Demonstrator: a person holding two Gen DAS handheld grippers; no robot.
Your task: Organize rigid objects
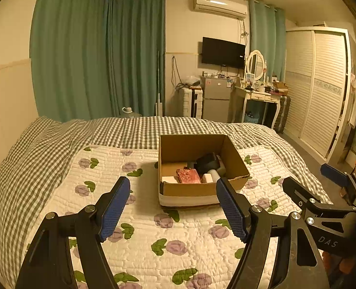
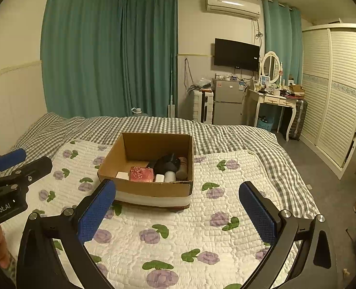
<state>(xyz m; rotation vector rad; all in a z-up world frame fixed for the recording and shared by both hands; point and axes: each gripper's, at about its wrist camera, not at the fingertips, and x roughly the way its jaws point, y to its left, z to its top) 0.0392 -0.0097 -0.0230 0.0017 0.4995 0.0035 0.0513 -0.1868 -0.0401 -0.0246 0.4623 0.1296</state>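
An open cardboard box [image 1: 202, 189] [image 2: 151, 187] sits on the floral quilt in the middle of the bed. Inside lie a red patterned box [image 1: 188, 175] [image 2: 141, 174], a black object [image 1: 205, 162] [image 2: 167, 163], small white items [image 2: 122, 175] and a grey cylinder [image 2: 181, 172]. My left gripper [image 1: 173, 207] is open and empty, held above the quilt just in front of the box. My right gripper [image 2: 178, 209] is open and empty, also in front of the box. The right gripper shows at the right of the left wrist view [image 1: 315, 180].
The floral quilt [image 1: 154, 228] [image 2: 178, 236] lies over a grey checked bedspread [image 1: 130, 130]. Beyond the bed stand green curtains, a small fridge [image 2: 227, 102], a dressing table [image 2: 274, 101] and a white wardrobe [image 2: 334, 91]. Floor lies to the right of the bed.
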